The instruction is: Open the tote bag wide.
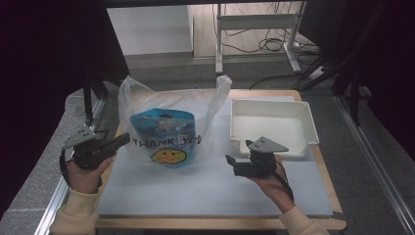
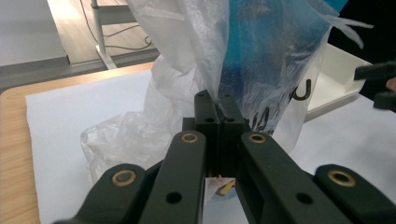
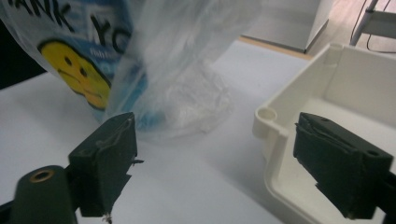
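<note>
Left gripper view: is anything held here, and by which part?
The left hand-held gripper is shut on the plastic bag's thin film at its side. The right hand-held gripper is open and holds nothing.

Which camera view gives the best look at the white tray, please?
The high view: the whole white tray shows, open side up. The right gripper view has its near corner and rim; the left gripper view, an edge behind the plastic bag.

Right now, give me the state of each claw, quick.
Left claw: closed, pinching the plastic bag at its side.
Right claw: open, holding nothing, between the bag and the white tray.
</note>
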`<act>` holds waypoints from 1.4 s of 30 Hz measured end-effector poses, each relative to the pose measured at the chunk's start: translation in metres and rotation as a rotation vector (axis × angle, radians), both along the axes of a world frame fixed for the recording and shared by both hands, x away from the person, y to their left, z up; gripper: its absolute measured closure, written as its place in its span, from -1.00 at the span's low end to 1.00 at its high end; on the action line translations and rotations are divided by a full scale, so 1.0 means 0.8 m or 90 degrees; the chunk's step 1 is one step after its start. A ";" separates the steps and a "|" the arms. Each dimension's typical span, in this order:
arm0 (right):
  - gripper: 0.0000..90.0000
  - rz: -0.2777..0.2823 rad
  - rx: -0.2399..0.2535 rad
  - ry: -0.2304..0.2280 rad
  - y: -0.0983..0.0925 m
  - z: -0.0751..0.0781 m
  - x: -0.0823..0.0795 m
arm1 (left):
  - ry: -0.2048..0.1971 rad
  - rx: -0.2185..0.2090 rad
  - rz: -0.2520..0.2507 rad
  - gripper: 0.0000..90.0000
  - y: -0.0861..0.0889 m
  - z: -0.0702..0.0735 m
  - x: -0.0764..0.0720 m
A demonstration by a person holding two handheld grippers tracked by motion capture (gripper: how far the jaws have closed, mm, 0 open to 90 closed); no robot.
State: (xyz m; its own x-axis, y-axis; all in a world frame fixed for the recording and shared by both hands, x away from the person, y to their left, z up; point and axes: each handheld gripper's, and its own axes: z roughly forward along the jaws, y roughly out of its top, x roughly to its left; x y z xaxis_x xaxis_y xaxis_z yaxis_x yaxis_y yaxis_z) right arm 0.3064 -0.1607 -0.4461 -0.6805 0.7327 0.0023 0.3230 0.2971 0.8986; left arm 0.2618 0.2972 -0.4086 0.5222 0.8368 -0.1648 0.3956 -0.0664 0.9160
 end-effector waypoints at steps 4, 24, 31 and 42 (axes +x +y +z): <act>-0.63 -0.001 0.002 -0.019 0.004 0.012 0.003 | -0.001 0.004 -0.001 1.00 -0.001 0.001 0.000; -0.33 0.058 0.046 -0.008 0.040 0.058 0.032 | -0.002 -0.006 0.000 1.00 0.001 0.000 -0.001; -0.33 0.067 0.046 -0.007 0.058 0.070 0.045 | -0.003 -0.008 0.001 1.00 0.004 0.001 -0.001; -0.29 0.077 0.037 0.010 0.087 0.075 0.066 | -0.004 -0.012 0.001 1.00 0.006 0.001 -0.003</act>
State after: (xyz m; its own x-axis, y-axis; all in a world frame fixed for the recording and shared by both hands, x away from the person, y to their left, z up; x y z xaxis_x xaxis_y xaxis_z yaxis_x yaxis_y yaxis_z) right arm 0.3589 -0.0908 -0.3864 -0.7632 0.6439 0.0536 0.3018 0.2819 0.9108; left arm 0.2596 0.3023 -0.4077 0.5217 0.8345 -0.1774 0.3901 -0.0484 0.9195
